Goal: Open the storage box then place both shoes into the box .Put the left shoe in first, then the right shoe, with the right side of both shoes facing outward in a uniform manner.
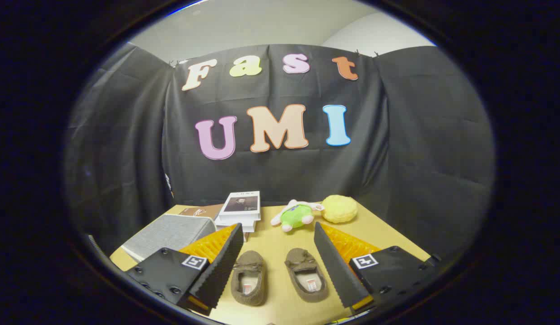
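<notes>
Between the spread fingers of the tool, two brown slipper-like shoes sit side by side on the tan desk, toes pointing toward the far edge and openings facing up. One shoe lies close to the left finger, its side nearly touching it in this view; the other shoe lies close to the right finger. Neither finger presses on a shoe, and the tool stands wide apart, holding nothing. Near the left edge of the desk, beyond the left finger, rests a grey fabric storage box with its lid closed. Just beside the box, toward the far edge, a stack of books lies flat, with a brown book next to it. Farther right along the far edge, a green and white plush toy lies touching or almost touching a round yellow plush. Black cloth hangs behind the desk as the booth's wall
</notes>
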The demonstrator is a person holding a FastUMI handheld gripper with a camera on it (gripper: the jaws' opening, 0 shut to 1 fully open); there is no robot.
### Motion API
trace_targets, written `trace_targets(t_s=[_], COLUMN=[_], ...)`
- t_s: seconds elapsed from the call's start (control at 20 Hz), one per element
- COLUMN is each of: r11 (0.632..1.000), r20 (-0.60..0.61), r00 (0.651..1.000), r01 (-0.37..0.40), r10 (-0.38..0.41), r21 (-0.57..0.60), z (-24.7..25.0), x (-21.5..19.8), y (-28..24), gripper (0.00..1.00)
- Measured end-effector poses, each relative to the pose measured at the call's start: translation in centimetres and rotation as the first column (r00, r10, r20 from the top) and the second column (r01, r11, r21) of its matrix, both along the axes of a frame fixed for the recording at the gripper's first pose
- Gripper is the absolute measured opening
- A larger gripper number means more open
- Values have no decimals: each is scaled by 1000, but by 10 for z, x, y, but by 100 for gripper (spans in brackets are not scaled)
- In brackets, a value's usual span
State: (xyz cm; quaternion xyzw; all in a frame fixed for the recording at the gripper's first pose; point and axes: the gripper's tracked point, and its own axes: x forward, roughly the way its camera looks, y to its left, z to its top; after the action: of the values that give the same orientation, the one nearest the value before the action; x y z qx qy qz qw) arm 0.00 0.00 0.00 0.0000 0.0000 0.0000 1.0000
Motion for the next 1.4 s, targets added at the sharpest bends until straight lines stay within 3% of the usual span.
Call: trace_targets(t_s=[0.7, 0.85, 1.0, 1.15, 1.25, 1.4], r11=[1000, 995, 967, 867, 766, 583], r20=[10, 21, 39, 99, 139, 163], r00=[1000, 999, 994, 980, 973, 974], r01=[-13, -47, -105, -198, -229, -226], r10=[13, 45, 98, 171, 183, 158], r21=[-6, 83, 233, 458, 601, 781], z=[-4, -2, -3, 0, -3, -25], x=[-8, -13, -13, -17, -15, -10], y=[14, 23, 38, 64, 71, 77], gripper=[100, 100, 98, 98, 98, 98])
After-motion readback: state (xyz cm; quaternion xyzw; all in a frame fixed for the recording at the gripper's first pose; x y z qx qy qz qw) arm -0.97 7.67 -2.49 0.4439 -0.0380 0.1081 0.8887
